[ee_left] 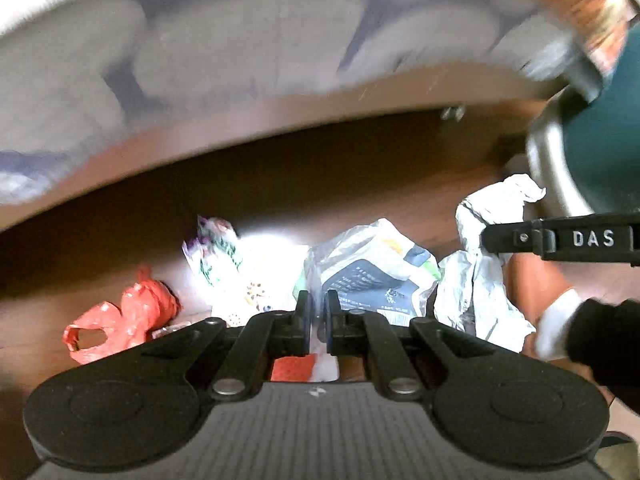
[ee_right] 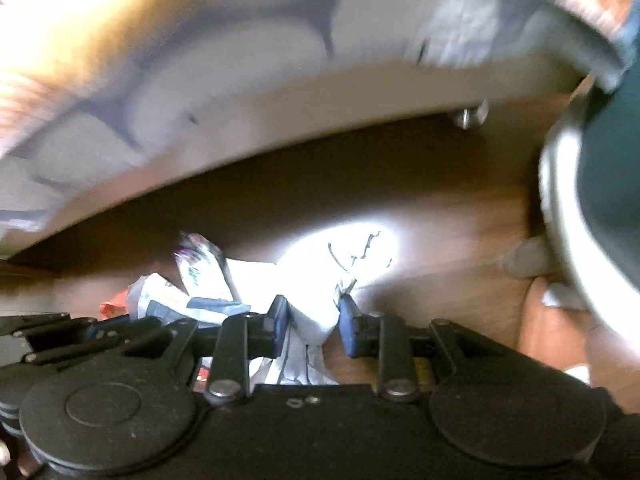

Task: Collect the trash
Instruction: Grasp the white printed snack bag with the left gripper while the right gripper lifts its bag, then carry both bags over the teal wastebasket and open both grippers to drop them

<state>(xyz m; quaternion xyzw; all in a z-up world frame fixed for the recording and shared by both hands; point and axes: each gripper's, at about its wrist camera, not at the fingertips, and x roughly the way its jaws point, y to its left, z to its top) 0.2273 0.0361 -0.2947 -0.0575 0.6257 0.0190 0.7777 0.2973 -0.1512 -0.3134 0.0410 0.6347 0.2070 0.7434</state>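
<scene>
Crumpled white paper (ee_right: 316, 300), light and soft, I'm pinching mid-fold in right gripper (ee_right: 314, 320); left gripper (ee_left: 318, 312) clamping thin plastic wrapper (ee_left: 376, 272).

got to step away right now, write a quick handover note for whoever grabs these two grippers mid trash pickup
Left gripper: shut, pinching a thin clear plastic wrapper.
Right gripper: part closed on crumpled white paper.
Still on the wood floor by the sofa: red plastic bag and a purple-printed wrapper. A bin with a dark green liner stands at the right.
Done: two pieces gripped.
Left: drop both in the bin, then collect the red bag and printed wrapper.
</scene>
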